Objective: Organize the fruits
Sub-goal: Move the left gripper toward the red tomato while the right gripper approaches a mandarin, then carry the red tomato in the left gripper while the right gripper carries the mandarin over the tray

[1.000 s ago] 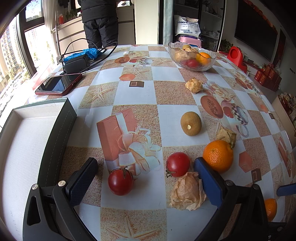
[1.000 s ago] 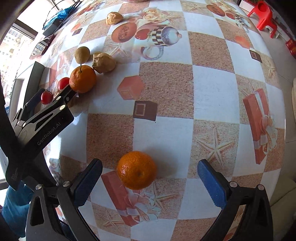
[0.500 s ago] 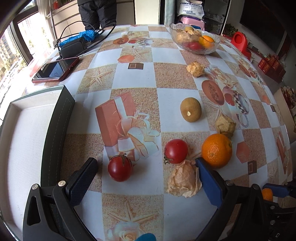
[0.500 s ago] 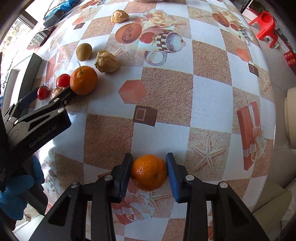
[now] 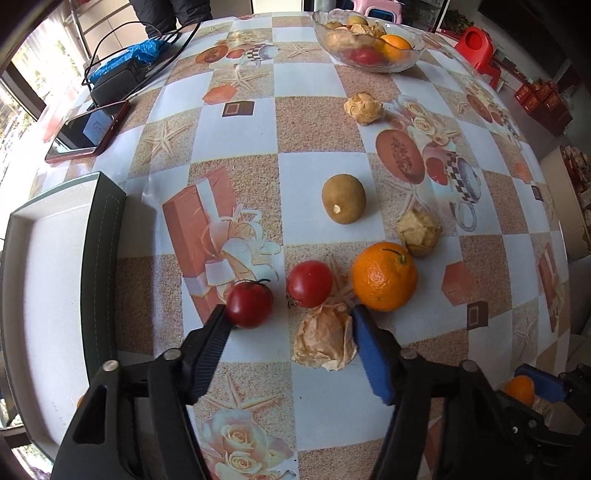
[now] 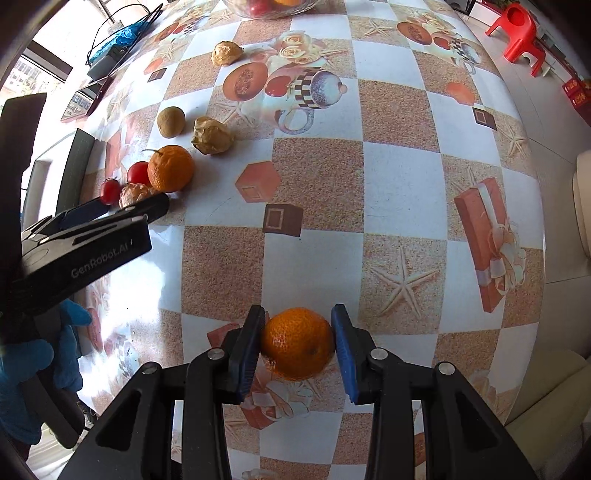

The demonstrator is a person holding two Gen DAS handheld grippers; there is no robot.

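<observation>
My right gripper (image 6: pixel 297 343) is shut on a small orange (image 6: pixel 297 343) and holds it just above the patterned tablecloth. My left gripper (image 5: pixel 291 341) is open around a crumpled paper ball (image 5: pixel 325 341), with its left finger touching a small tomato (image 5: pixel 249 303). Just past it lie a second tomato (image 5: pixel 309 283), a big orange (image 5: pixel 384 275), a kiwi (image 5: pixel 343 198) and a second paper ball (image 5: pixel 419 232). A glass bowl (image 5: pixel 369 33) with fruit stands at the far end.
A dark-rimmed white tray (image 5: pixel 48 288) lies at the left edge. A phone (image 5: pixel 86 130), a black box with cables (image 5: pixel 118 79) and a third paper ball (image 5: pixel 364 107) lie farther back. A red stool (image 5: pixel 476 42) stands beyond the table.
My right gripper closed on the small orange and lifted it slightly. My left gripper moved forward over the paper ball and narrowed, its left finger reaching the small tomato.
</observation>
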